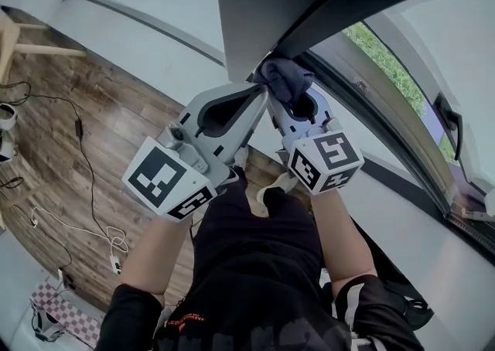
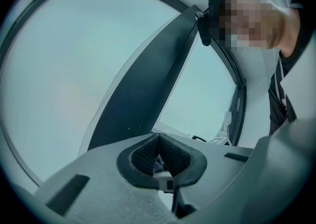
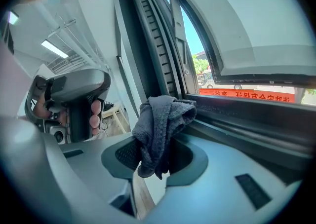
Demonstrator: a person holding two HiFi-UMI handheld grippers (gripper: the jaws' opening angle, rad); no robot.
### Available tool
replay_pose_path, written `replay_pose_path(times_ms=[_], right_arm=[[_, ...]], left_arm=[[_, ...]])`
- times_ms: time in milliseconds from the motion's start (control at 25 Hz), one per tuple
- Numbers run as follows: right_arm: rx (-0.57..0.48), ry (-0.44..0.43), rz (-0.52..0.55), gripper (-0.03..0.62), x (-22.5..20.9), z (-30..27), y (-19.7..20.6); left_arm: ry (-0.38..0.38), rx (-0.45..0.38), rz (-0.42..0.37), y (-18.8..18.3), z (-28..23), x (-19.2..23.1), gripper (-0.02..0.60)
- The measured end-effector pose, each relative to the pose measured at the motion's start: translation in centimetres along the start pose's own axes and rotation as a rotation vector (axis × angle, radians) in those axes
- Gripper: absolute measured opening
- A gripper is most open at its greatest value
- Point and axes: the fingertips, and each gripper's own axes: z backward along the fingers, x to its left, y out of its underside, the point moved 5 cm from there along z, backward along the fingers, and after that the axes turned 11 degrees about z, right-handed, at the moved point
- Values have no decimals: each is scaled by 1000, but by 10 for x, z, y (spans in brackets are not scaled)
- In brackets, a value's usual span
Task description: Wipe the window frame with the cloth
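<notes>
While right gripper [image 3: 155, 155] clamps bunched cloth [image 3: 162, 117] up at window frame [image 3: 237, 112], left gripper [image 2: 159, 144] sits closed, empty, just beside cloth. Wipe step looks underway. Next: slide cloth along frame with steady pressure.

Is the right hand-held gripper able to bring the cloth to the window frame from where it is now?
Probably yes. The right hand-held gripper is shut on the cloth, and the cloth seems to touch the dark rail of the frame. Nothing shows between them.
</notes>
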Motion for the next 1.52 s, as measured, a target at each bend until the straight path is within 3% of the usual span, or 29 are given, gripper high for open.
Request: replay_pose_path(times_ms=[400,1000,1520], right_arm=[[-84,-27,52,117,13,31,-46],[-383,14,292,117,11,131,-233],[-610,72,447,117,20,199,-362]], left_arm=[[12,-37,-72,-36,4,-29,20],[97,-165,-296,-154,5,-133,20],[185,-272,-471,-228,6,-210,20]])
